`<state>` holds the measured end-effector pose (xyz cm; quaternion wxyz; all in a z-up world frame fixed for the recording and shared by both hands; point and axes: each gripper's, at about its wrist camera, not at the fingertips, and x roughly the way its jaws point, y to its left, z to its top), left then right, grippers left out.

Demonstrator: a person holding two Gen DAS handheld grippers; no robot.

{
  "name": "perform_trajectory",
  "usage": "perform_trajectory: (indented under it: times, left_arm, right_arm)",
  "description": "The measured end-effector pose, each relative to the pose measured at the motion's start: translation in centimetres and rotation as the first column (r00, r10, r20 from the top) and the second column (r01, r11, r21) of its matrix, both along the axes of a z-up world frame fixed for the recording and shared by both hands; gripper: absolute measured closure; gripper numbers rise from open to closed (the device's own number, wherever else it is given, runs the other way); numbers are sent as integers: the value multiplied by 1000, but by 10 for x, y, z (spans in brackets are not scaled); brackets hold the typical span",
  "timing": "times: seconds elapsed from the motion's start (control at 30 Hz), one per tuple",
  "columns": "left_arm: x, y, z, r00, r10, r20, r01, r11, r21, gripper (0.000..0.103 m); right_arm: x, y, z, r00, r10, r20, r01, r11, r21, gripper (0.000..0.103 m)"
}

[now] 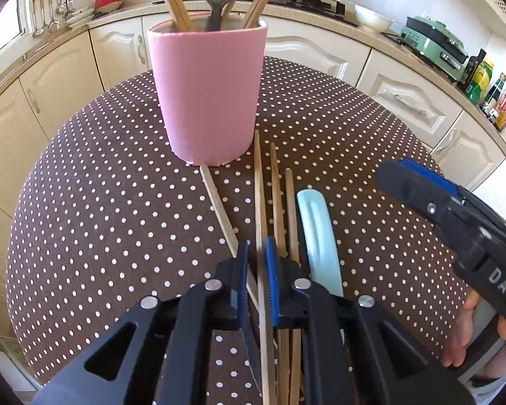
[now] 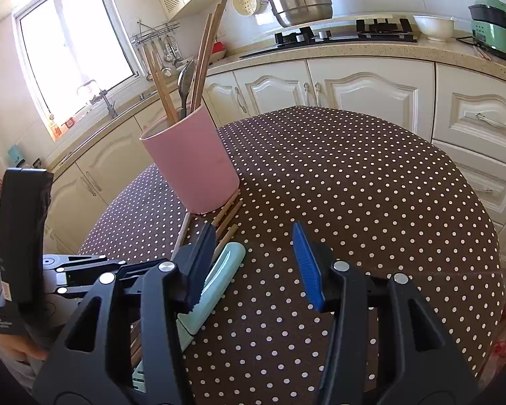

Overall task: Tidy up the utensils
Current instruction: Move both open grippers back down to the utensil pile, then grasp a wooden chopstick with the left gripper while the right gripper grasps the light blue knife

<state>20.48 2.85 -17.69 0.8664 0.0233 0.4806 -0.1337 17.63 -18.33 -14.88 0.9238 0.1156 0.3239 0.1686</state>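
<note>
The left gripper (image 1: 257, 256) pinches one wooden chopstick (image 1: 259, 202) near the pink cup (image 1: 207, 94). The right gripper (image 2: 253, 263) hangs wide open.

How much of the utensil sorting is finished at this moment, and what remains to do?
Done: several chopsticks and a dark spoon already stand in the pink holder. In hand: the left hand-held gripper is closed around one chopstick that lies on the dotted tablecloth. Left: three more loose chopsticks and the pale blue utensil beside them. The right hand-held gripper is open and empty.
</note>
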Motion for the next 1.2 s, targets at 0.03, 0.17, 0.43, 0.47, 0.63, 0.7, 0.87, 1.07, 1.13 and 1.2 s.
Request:
perform_trajectory:
  times: [0.03, 0.17, 0.43, 0.47, 0.63, 0.7, 0.87, 1.07, 1.13, 1.2]
  left_arm:
    - [3, -4, 0, 1000, -4, -2, 4, 1000, 13, 92]
    - [18, -22, -2, 999, -7, -32, 9, 998, 67, 92]
    - [25, -27, 2, 1000, 24, -4, -24, 1000, 9, 98]
    - [23, -25, 3, 1000, 23, 2, -23, 1000, 2, 98]
    - [7, -13, 11, 999, 25, 27, -24, 998, -50, 98]
    - [-3, -5, 15, 999, 27, 34, -25, 997, -66, 98]
    - [-20, 13, 12, 998, 52, 27, -50, 996, -76, 98]
    - [-31, 35, 4, 991, 133, 5, -132, 989, -66, 98]
    - [-31, 40, 1, 988, 157, -7, -157, 986, -63, 98]
    - [-30, 43, -2, 986, 167, -18, -167, 983, -69, 98]
  right_arm:
    - [-2, -1, 0, 1000, 1, -1, -1, 1000, 1, 55]
    - [0, -1, -1, 1000, 5, -17, -5, 1000, 7, 55]
    - [5, 3, -6, 998, 13, -58, -14, 1000, -11, 54]
    - [7, 5, -6, 998, 15, -63, -16, 1000, -17, 54]
    - [11, 15, -12, 992, 37, -121, -42, 998, -40, 54]
    - [11, 23, -14, 989, 45, -139, -54, 997, -58, 54]
    - [11, 48, -22, 976, 63, -207, -93, 986, -136, 54]
    - [9, 68, -23, 968, 62, -242, -115, 970, -214, 54]
    - [10, 78, -25, 963, 70, -261, -137, 959, -247, 54]
    - [12, 87, -27, 956, 83, -280, -165, 945, -284, 53]
